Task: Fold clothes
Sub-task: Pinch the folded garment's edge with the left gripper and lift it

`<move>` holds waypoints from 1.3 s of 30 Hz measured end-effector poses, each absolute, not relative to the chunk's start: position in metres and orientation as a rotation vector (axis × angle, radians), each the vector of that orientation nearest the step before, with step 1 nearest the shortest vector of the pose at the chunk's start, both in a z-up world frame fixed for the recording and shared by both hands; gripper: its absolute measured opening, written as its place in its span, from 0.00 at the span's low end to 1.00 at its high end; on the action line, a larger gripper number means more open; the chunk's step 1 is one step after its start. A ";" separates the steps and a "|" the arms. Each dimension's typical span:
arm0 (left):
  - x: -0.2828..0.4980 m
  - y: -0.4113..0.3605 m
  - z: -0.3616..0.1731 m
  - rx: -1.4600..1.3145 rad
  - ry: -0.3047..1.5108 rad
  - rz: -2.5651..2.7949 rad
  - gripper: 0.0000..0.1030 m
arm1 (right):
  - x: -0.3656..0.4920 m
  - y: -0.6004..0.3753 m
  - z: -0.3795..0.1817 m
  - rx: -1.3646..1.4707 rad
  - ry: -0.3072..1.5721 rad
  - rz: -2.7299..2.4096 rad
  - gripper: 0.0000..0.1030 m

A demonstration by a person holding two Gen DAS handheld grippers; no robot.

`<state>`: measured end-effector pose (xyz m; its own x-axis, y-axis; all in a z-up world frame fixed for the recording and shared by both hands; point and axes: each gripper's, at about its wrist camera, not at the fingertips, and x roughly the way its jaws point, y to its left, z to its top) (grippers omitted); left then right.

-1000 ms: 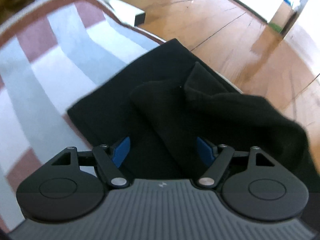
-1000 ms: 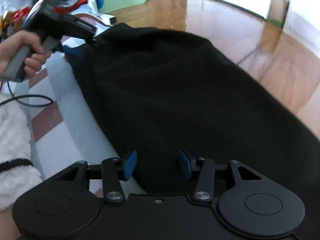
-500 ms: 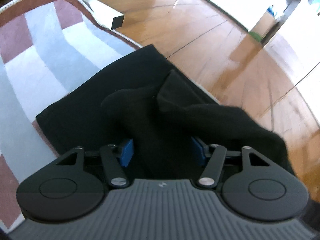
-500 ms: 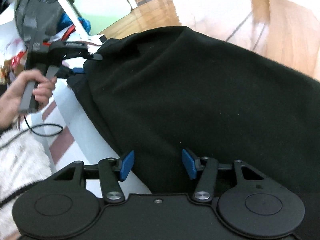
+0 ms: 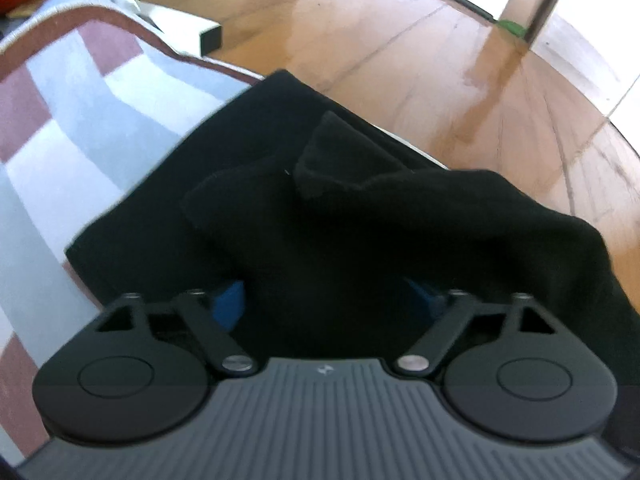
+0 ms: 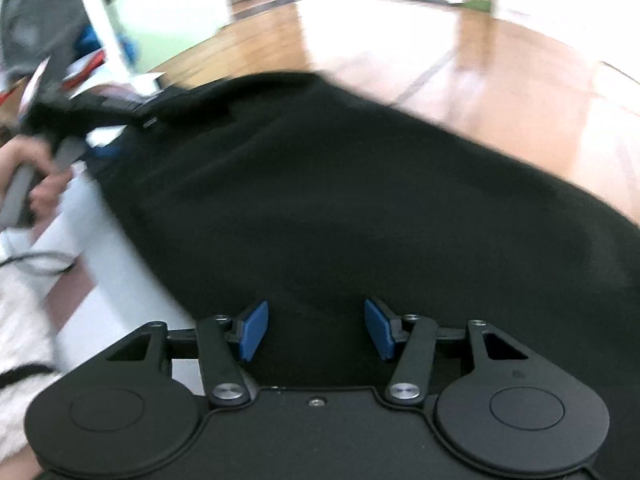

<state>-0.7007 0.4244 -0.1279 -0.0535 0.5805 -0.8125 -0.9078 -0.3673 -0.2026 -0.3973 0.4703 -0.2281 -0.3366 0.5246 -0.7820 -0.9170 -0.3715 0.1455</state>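
A black garment (image 5: 320,220) lies on a striped rug (image 5: 80,120), partly folded, with a loose flap doubled over on top. My left gripper (image 5: 324,300) sits low over its near part. Its jaws are opening, the cloth bunches between the blue pads, and the right pad is half hidden by fabric. In the right wrist view the same garment (image 6: 360,200) fills the middle. My right gripper (image 6: 316,330) is open just above it, both pad faces bare. At the far left a hand (image 6: 40,176) holds the left gripper at the garment's far corner.
Glossy wooden floor (image 5: 400,40) runs beyond the rug's brown border. A white box with a black end (image 5: 192,34) lies at the rug's far edge. A fluffy white sleeve (image 6: 16,320) and a thin cable (image 6: 40,260) are at the left. Clutter shows at the back left.
The left jaws narrowed on the cloth half a second ago and now stand wider. The right jaws spread a little. Both views have rolled and shifted over the garment.
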 end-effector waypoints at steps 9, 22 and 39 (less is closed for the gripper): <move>-0.685 0.441 -0.125 -0.859 0.570 1.773 0.22 | -0.332 0.486 -0.220 -0.669 0.847 1.682 0.58; -0.697 0.390 -0.094 -0.926 0.625 1.916 0.08 | -0.315 0.487 -0.235 -0.666 0.897 1.651 0.58; -0.723 0.380 -0.101 -1.038 0.673 1.993 0.47 | -0.327 0.494 -0.231 -0.763 0.988 1.826 0.64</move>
<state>-0.7235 0.3797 -0.1007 -0.3668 0.3914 -0.8439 -0.8230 -0.5594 0.0983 -0.3273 0.4939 -0.2306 -0.4082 0.4153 -0.8129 -0.9077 -0.2792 0.3132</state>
